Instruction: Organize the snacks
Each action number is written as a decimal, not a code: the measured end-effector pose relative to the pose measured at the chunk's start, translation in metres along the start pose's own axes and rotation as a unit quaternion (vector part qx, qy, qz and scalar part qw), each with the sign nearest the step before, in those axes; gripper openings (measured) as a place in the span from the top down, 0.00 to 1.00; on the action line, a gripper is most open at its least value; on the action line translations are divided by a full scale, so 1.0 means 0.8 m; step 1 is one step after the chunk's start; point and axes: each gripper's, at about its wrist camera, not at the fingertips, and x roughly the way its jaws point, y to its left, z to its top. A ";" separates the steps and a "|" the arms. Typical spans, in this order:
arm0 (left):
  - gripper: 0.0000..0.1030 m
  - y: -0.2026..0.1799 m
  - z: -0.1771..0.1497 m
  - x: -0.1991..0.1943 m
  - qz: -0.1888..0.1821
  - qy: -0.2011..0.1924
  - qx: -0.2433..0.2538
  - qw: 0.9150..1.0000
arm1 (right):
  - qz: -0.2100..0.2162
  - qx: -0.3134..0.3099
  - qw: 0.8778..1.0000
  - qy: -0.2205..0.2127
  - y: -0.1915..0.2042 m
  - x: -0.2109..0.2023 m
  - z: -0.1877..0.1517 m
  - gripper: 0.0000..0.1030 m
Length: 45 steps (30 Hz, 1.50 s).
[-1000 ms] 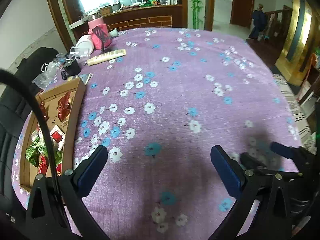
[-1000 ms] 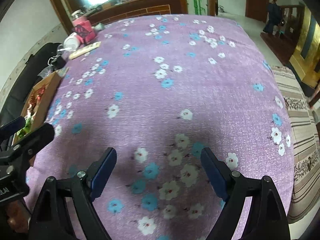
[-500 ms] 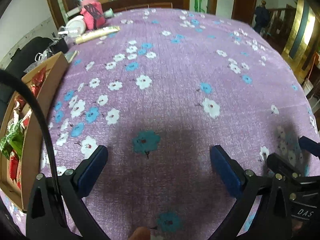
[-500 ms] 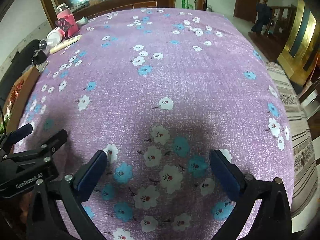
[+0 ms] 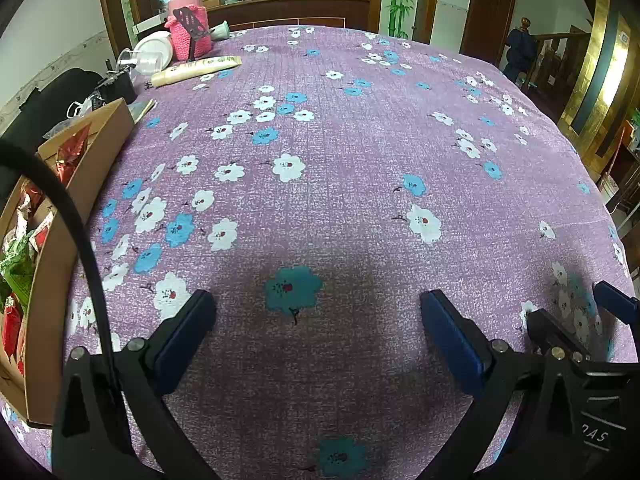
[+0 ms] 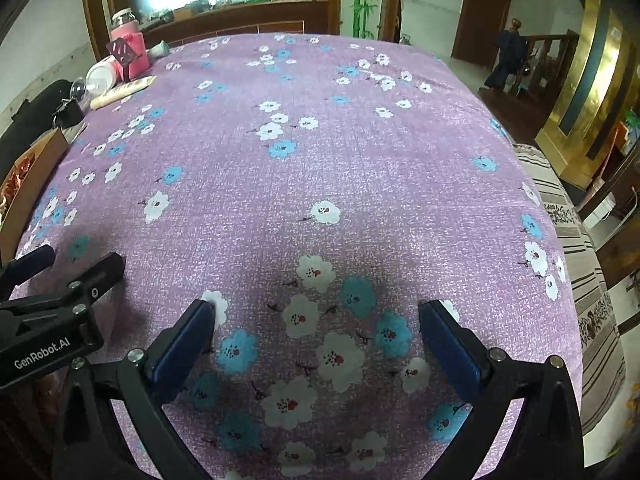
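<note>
- Purple floral tablecloth (image 5: 360,152) covers a large table and fills both wrist views.
- From the left wrist view, the left gripper (image 5: 318,320) hovers low over the cloth, its blue-padded fingers (image 5: 184,332) spread wide with nothing between them.
- From the right wrist view, the right gripper (image 6: 316,326) also hangs over the cloth, its blue pads far apart and gripping nothing.
- Only the left view looks into the open brown cardboard box (image 5: 86,184) at the table's left edge, showing red and green snack packets (image 5: 20,256) inside.
- In the right view that box is a thin sliver at the far left, with a glint of red foil.
- Each view catches the other gripper at its edge, side by side.
- At the far left corner stand a pink knitted jar cover (image 5: 188,36), a white round lid (image 5: 154,50) and a cream tube (image 5: 196,72) lying flat.
- Only the right view shows a striped bench cushion (image 6: 588,280) beside the table's right edge.
</note>
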 end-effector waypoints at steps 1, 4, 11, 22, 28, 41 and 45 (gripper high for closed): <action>0.00 0.005 -0.001 0.000 -0.003 0.000 0.004 1.000 | 0.004 -0.007 1.000 -0.004 -0.004 0.006 0.010 0.00; 0.00 0.020 -0.002 -0.002 -0.011 0.000 0.016 1.000 | 0.001 -0.005 1.000 -0.005 -0.007 0.008 0.015 0.00; 0.00 0.041 -0.005 -0.004 -0.023 0.000 0.033 0.999 | -0.039 0.057 0.998 -0.008 0.020 -0.016 -0.021 0.00; 0.00 0.062 -0.008 -0.006 -0.035 0.001 0.049 0.998 | -0.042 0.064 0.997 -0.009 0.020 -0.015 -0.023 0.00; 0.00 0.064 -0.011 -0.007 -0.036 0.001 0.051 0.998 | -0.045 0.069 0.997 -0.007 0.013 -0.016 -0.021 0.00; 0.00 0.086 -0.009 -0.008 -0.047 0.001 0.064 0.997 | -0.028 0.038 0.999 -0.006 0.016 -0.017 -0.020 0.00; 0.00 0.089 -0.009 -0.006 -0.048 0.001 0.065 0.997 | -0.030 0.041 0.999 -0.007 0.019 -0.020 -0.024 0.00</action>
